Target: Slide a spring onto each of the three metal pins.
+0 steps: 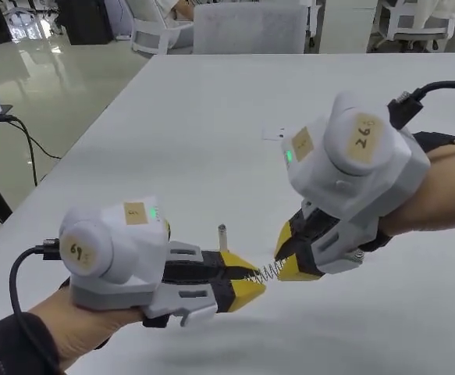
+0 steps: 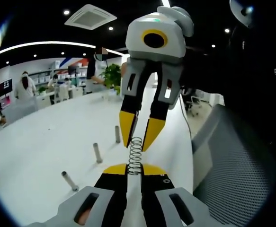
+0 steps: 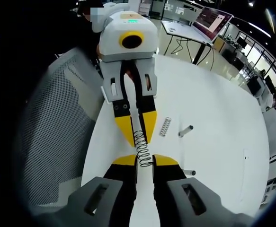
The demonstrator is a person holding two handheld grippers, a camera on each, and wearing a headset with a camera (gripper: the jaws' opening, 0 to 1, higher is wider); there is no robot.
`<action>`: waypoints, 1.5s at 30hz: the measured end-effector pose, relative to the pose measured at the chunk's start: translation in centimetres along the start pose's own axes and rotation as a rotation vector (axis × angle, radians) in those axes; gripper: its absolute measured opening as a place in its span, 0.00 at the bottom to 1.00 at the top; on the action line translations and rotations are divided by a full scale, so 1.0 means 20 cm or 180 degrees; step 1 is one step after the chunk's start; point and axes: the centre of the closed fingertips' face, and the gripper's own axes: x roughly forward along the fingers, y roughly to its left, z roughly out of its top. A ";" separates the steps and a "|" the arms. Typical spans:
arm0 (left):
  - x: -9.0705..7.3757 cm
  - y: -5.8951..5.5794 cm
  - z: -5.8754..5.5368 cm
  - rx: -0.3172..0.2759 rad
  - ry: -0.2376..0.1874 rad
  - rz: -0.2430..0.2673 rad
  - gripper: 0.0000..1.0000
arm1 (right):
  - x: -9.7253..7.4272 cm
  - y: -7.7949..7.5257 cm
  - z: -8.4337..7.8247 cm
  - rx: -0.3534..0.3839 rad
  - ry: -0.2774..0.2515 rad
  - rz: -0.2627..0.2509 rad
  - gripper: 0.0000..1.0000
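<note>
Fingers [image 2: 115, 169] of left gripper [image 1: 250, 283] and right gripper [image 1: 284, 267] pinched shut on opposite ends of one spring [image 1: 268, 272], toward counter's [image 1: 211, 125] near edge, likely a handover before threading onto bare pins [image 2: 97, 152].

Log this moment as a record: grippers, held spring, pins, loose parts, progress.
left gripper: shut on one end of the held spring
right gripper: shut on the other end
held spring: spans between the two grippers, off the table
pins: far pin, middle pin, near pin, all bare
loose spring: lies on the table
progress: no spring on any pin yet
</note>
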 end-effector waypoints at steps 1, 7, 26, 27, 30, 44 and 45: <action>0.00 0.00 0.00 -0.0002 -0.0004 -0.0001 0.02 | 0.00 0.00 0.00 0.0004 -0.0011 0.0001 0.09; 0.00 0.00 0.00 0.0000 -0.0002 -0.0008 0.02 | 0.02 0.01 -0.01 0.0023 0.0008 0.0032 0.12; 0.00 -0.02 0.05 -0.0017 -0.0102 -0.0030 0.02 | 0.01 0.01 -0.03 0.0073 0.0023 -0.0009 0.08; -0.01 -0.02 0.05 -0.0018 -0.0103 -0.0029 0.02 | 0.00 0.01 -0.02 0.0067 0.0017 -0.0016 0.08; -0.01 -0.02 0.05 -0.0017 -0.0111 -0.0024 0.02 | -0.01 0.01 -0.01 0.0050 0.0012 -0.0036 0.08; 0.00 -0.02 0.03 -0.0036 -0.0088 -0.0036 0.02 | -0.02 0.03 0.07 0.0035 -0.0116 0.0013 0.08; 0.00 -0.02 0.03 -0.0037 -0.0085 -0.0036 0.02 | -0.02 0.03 0.07 0.0027 -0.0110 0.0013 0.08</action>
